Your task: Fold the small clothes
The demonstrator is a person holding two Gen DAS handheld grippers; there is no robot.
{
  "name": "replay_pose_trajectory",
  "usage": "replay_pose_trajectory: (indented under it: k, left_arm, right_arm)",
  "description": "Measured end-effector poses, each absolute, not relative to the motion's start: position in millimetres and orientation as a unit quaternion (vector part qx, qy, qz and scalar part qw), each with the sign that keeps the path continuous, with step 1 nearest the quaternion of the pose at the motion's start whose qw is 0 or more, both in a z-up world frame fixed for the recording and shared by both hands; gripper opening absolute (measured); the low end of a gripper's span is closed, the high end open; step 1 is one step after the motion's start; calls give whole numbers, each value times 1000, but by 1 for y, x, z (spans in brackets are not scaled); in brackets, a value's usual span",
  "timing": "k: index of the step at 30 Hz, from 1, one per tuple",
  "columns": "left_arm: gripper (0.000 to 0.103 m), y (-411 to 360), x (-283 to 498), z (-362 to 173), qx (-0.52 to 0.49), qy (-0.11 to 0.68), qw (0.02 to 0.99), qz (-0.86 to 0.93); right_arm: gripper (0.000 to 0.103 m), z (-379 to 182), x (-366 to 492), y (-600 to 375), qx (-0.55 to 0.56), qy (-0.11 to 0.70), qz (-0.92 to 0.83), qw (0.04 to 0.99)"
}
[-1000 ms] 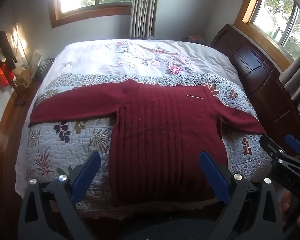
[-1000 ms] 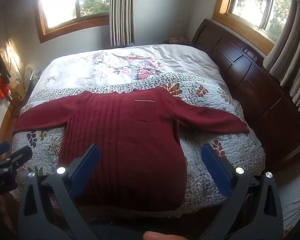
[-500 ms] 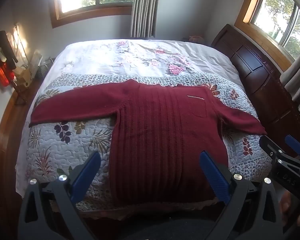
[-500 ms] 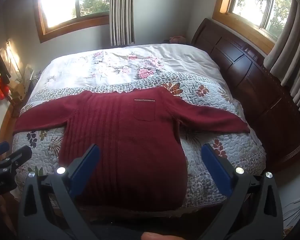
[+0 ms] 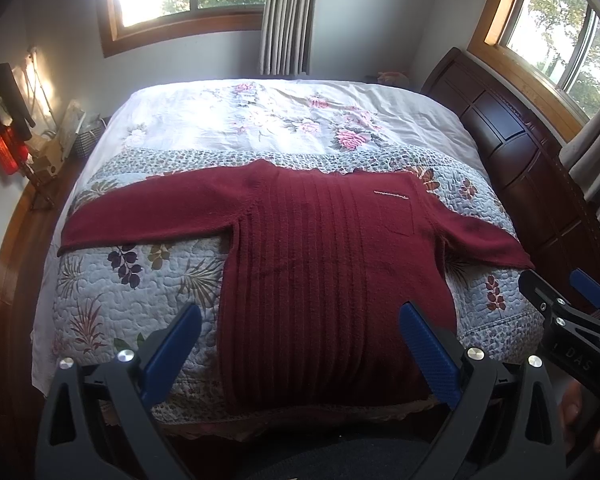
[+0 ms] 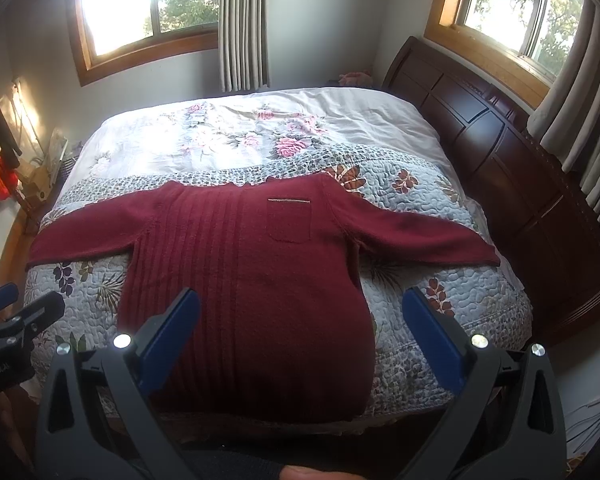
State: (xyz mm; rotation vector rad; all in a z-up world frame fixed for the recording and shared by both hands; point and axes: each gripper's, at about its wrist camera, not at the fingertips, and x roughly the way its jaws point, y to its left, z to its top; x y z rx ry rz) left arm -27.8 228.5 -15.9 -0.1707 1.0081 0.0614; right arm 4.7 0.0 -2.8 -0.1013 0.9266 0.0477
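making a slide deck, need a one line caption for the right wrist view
Open right tongs above a dark red sweater spread flat, sleeves out, on a quilted bed.

- Left gripper [image 5: 300, 344]: jaws spread wide, blue pads at 7 and 5 o'clock of the left wrist view, nothing between them.
- Right gripper [image 6: 300, 328]: jaws spread wide, blue pads at 7 and 5 o'clock of the right wrist view, nothing clamped.
- Held level, side by side, apart; each visible at the other's frame edge, at 4 and 8 o'clock.
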Motion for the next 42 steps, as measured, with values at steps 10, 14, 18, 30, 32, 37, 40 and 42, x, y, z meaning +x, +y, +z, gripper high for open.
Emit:
replay_pose_trajectory:
  k: [10,14,18,30,32,37,40,42]
  left_arm:
    - [99,227,-29,-16,-81,482,872,30]
    - [99,227,-30,-15,-81,481,873,31]
    - [99,228,-30,-14,-80,479,873,32]
    - [99,226,-29,-12,-78,479,874,32]
    - [99,226,-29,-12,-78,479,874,32]
    - [99,226,-27,-11,-77,478,874,32]
    - [99,226,-27,-11,-77,478,874,32]
    - [99,226,-27,-11,-78,478,874,32]
  right_arm:
    - [100,-4,3,-3,-49,447,26,893]
    - [100,-3,3,-1,-50,446,27,893]
    - [100,-2,4,0,-51,445,27,893]
    - [100,0,5,2,-53,444,26,894]
    - [100,0,5,2,-53,444,26,894]
    - [100,1,5,2,-53,444,26,894]
    - [100,1,5,2,-52,444,26,894]
    - [100,1,5,2,-53,444,26,894]
